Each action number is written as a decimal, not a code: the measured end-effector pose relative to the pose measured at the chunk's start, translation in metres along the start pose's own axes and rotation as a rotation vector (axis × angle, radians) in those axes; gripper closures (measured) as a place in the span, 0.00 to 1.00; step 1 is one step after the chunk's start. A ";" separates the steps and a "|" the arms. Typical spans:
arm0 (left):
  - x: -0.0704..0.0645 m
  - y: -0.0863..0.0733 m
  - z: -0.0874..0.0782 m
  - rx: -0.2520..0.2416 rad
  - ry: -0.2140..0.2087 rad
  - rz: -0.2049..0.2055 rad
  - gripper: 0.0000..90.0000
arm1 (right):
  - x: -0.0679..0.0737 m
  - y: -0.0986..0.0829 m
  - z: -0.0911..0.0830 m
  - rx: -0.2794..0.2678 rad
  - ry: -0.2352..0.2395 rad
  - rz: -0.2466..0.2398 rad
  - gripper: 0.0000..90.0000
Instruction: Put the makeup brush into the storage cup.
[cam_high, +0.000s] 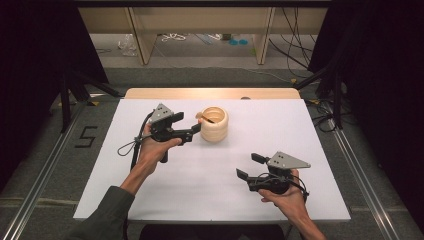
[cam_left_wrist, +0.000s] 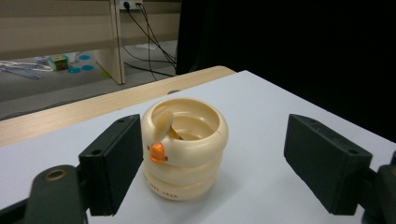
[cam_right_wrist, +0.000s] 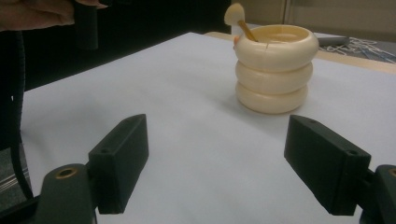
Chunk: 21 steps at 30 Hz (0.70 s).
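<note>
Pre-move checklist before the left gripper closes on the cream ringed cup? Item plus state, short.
1. Left gripper open: ok, jaws spread wide.
2. Cup between the jaws: not ok, it sits beyond the tips and nearer one jaw.
3. Cup upright on the white tabletop: ok.
4. Stick with the disc end inside the cup, leaning over the rim: ok, though it may meet a jaw.
5. Right gripper open and apart from the cup: ok.
6. Cup's weight or grip: cannot tell.
</note>
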<state>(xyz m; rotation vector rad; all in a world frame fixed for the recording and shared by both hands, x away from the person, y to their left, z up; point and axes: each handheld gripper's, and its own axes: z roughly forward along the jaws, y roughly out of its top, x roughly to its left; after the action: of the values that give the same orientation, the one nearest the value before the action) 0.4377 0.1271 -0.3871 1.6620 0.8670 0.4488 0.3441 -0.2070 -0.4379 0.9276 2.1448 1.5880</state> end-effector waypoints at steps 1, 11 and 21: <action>0.000 0.000 0.000 0.000 0.000 0.000 0.22 | 0.000 0.000 0.000 0.002 0.000 0.000 0.25; -0.002 -0.010 -0.010 0.005 0.002 0.001 0.22 | -0.001 0.001 0.000 -0.025 -0.009 -0.013 0.23; -0.007 -0.019 -0.015 0.024 0.006 0.036 0.22 | -0.001 0.002 -0.003 -0.039 -0.012 0.003 0.19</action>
<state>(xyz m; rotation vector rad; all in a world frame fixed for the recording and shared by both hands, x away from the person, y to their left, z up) 0.4168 0.1340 -0.4001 1.7015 0.8506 0.4702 0.3442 -0.2094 -0.4351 0.9253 2.0975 1.6162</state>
